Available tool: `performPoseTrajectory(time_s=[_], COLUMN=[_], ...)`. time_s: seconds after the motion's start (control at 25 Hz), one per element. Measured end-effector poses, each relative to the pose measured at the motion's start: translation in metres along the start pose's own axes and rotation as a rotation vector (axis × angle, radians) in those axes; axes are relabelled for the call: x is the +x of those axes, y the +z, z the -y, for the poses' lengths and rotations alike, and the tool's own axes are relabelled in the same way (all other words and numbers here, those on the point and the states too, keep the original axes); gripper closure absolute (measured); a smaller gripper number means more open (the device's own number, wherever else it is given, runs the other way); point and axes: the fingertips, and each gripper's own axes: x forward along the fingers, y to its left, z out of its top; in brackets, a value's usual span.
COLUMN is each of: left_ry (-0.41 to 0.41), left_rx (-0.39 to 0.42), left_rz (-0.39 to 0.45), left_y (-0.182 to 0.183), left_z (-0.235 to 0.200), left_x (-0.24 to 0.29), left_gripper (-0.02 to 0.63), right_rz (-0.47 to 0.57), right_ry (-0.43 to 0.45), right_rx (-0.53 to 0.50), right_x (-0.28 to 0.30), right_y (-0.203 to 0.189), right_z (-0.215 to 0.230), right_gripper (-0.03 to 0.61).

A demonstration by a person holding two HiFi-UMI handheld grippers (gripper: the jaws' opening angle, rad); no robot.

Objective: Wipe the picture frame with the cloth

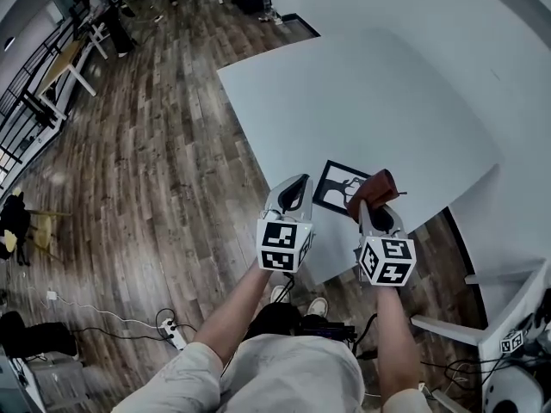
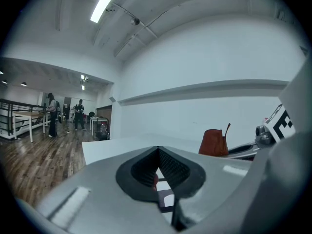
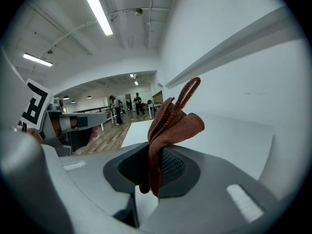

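Black frame [image 1: 334, 188] shows overhead; right gripper [image 3: 152, 156] clamps cloth [image 3: 170, 126].

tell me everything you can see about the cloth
The cloth is rust-red, ribbed and woven-looking, with a small loop at its top. It is bunched and folded, pinched in the shut jaws of the right gripper, sticking out past them. In the head view it overlaps the right end of the picture frame; whether they touch is unclear.

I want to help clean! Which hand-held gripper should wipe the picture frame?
The right hand-held gripper: it already grips the cloth close to the picture frame. The left hand-held gripper holds nothing.
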Motion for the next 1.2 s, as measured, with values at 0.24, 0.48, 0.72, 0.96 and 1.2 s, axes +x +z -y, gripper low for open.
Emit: performPoseTrajectory(time_s=[0.24, 0.48, 0.72, 0.96, 1.2], left_ry=[-0.024, -0.025, -0.013, 0.007, -0.008], left_rx=[-0.01, -0.018, -0.02, -0.015, -0.037], left_rz=[-0.013, -0.021, -0.045, -0.052, -0.07], left_y=[-0.008, -0.013, -0.025, -0.031, -0.037], left_z=[-0.01, -0.021, -0.034, -0.049, -0.046], left_x=[0.014, 0.021, 0.022, 0.02, 0.021], left_gripper=[0.614, 0.614, 0.614, 0.614, 0.614], right_rz=[-0.083, -0.364, -0.547, -0.628, -0.641], right_ry=[0.027, 0.158, 0.149, 0.103, 0.067], right_rx=[0.034, 0.138, 0.139, 0.169, 0.17], right_x=[0.039, 0.111, 0.164, 0.184, 0.175], right_y=[-0.009, -0.041, -0.069, -0.088, -0.095], right_z=[-0.002, -0.019, -0.023, -0.018, -0.003], right_gripper=[0.5, 0.5, 0.5, 0.5, 0.5])
